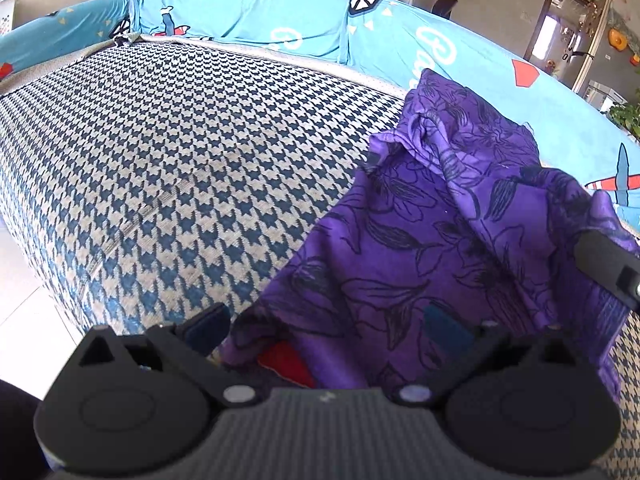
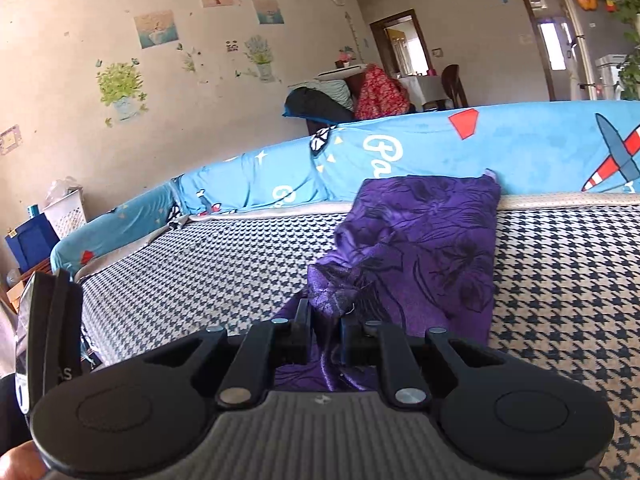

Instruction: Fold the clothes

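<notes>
A purple garment with a black flower print (image 2: 424,240) lies on the houndstooth seat cover (image 2: 200,264), its far end against the blue backrest. My right gripper (image 2: 326,322) is shut on a bunched fold of its near end. In the left wrist view the same garment (image 1: 420,240) is lifted and drapes down between the fingers of my left gripper (image 1: 326,328), whose jaws stand wide apart with no pad pressing on the cloth. The right gripper's finger (image 1: 608,272) shows at the right edge, holding the cloth up. Something red (image 1: 284,364) peeks from under the fabric.
A blue cartoon-print backrest (image 1: 248,20) rims the seat on the far side and the left. The seat's front edge drops to a pale tiled floor (image 1: 24,300). Piled clothes (image 2: 344,96) and a white basket (image 2: 66,212) stand beyond the sofa.
</notes>
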A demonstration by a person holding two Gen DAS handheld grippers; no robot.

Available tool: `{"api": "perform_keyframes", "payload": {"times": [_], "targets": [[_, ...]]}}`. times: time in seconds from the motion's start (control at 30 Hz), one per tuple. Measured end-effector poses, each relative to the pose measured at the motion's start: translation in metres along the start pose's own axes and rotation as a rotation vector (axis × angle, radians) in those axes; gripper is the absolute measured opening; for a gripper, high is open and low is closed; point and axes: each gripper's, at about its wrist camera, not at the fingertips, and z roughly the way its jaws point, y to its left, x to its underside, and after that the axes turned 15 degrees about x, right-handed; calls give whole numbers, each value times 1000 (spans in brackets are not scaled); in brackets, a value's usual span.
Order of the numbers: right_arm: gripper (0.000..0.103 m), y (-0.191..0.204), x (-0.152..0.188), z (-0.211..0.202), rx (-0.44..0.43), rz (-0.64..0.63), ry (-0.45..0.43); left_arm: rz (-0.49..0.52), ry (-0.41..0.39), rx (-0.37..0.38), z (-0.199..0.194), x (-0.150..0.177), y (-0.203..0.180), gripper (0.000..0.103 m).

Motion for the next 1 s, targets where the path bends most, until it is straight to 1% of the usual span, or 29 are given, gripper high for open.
{"api": "perform_keyframes", "payload": {"times": [0.03,0.1,0.13,0.23,0.27,0.3,0.37,0.43,0.6,0.77,0.8,0.83,0.87,0.93,1.0], "targets": [[14,8,0,0,-18,-12,3,-21,-3,13,-4,-3,8,103],[14,25,0,-4,-59,-33,1,-53,-39,13,-16,-8,22,103],[14,32,0,-5,-79,-41,3,-64,-74,-7,-25,-10,30,103],[14,53,1,-5,-126,-61,16,-90,-162,-109,-47,-15,49,103],[14,60,3,-3,-135,-66,22,-110,-186,-134,-53,-16,57,103],[14,66,4,-2,-143,-71,29,-137,-207,-142,-58,-17,64,103],[14,78,8,4,-151,-76,48,-180,-231,-123,-67,-19,74,103],[14,88,12,9,-148,-92,59,-194,-239,-110,-72,-20,78,103],[14,110,23,27,-133,-141,94,-201,-259,-79,-82,-23,79,103],[14,128,26,35,-160,-179,105,-211,-295,-65,-91,-25,81,103],[7,132,27,37,-177,-189,110,-218,-294,-63,-91,-25,83,103],[5,136,29,39,-197,-198,117,-226,-290,-62,-91,-26,85,103],[5,141,31,41,-198,-215,113,-234,-286,-61,-91,-26,87,103],[5,151,35,45,-161,-274,96,-250,-288,-55,-92,-25,90,103],[6,152,36,48,-148,-287,109,-263,-293,-53,-93,-25,94,103]]}}
